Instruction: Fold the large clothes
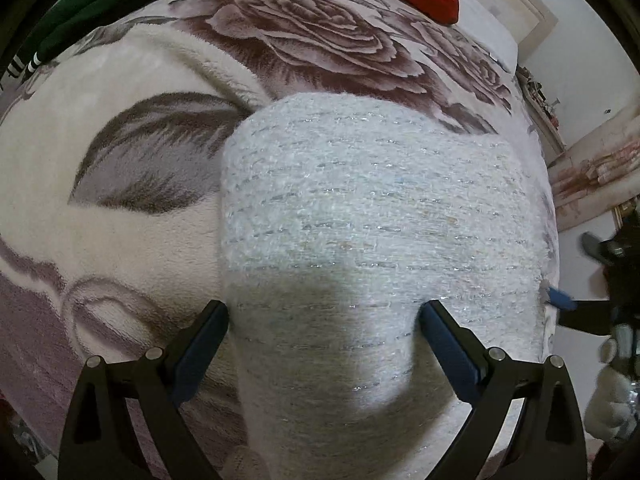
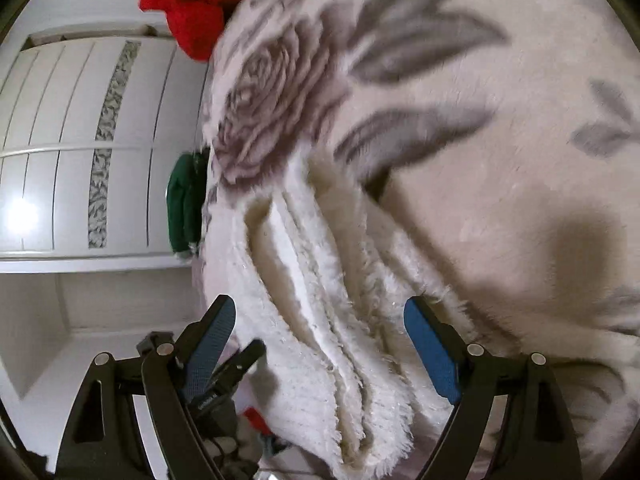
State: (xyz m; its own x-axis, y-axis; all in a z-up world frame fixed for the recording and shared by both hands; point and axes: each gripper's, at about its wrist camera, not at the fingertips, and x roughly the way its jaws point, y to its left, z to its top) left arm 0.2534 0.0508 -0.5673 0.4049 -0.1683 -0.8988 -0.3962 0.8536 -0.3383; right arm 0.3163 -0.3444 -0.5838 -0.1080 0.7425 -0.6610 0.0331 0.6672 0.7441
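Left wrist view: folded white sweater (image 1: 380,216) stretches lengthwise ahead of the wide-open, empty left gripper (image 1: 324,312); the right gripper (image 2: 320,312), equally agape, straddles its layered edge (image 2: 320,280)

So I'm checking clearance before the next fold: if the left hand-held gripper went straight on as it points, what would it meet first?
Probably the folded white sweater: it fills the view between the open left hand-held gripper fingers, lying on the rose-patterned blanket. Depth is unclear.
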